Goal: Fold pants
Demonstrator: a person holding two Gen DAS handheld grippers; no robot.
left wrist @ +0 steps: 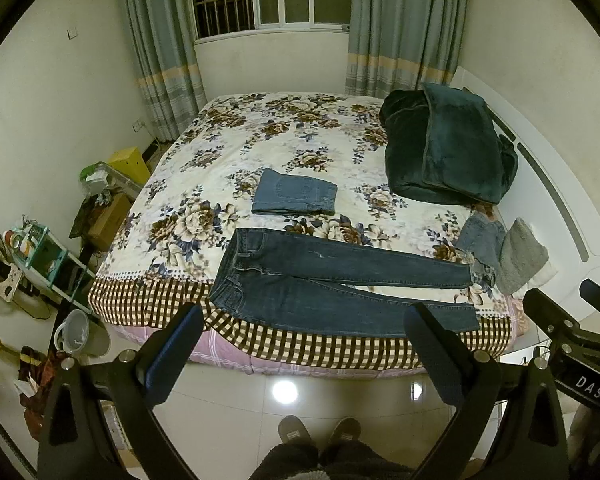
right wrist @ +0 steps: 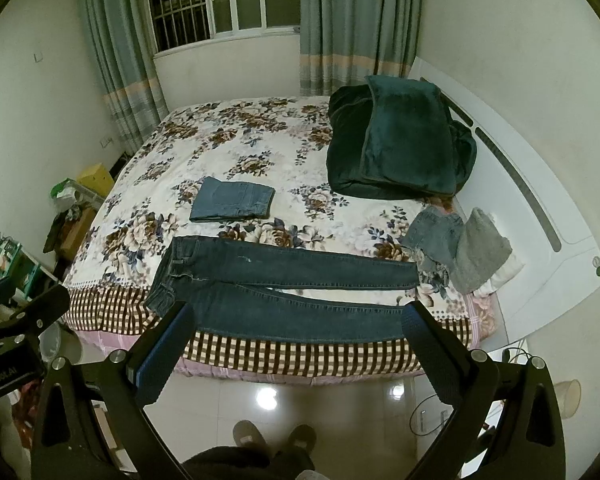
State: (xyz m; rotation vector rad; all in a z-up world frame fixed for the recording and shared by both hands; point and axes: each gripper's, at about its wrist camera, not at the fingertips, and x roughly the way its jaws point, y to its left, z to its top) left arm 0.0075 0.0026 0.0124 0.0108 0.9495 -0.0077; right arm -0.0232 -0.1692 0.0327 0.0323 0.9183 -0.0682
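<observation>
Dark jeans (left wrist: 332, 280) were noted flat along the bed (left wrist: 236, 136) edge, waistband at 9 o'clock; left gripper (left wrist: 304, 344) and right gripper (right wrist: 296, 340), both wide open and empty, should be lowered onto the near leg's ends together.

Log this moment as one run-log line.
stage: pre-grasp | left gripper: open | right gripper: open | dark jeans: flat, unfolded, bed edge | folded jeans: behind

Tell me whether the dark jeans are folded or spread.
Spread: the dark jeans lie flat along the bed edge, both legs extended side by side.
</observation>
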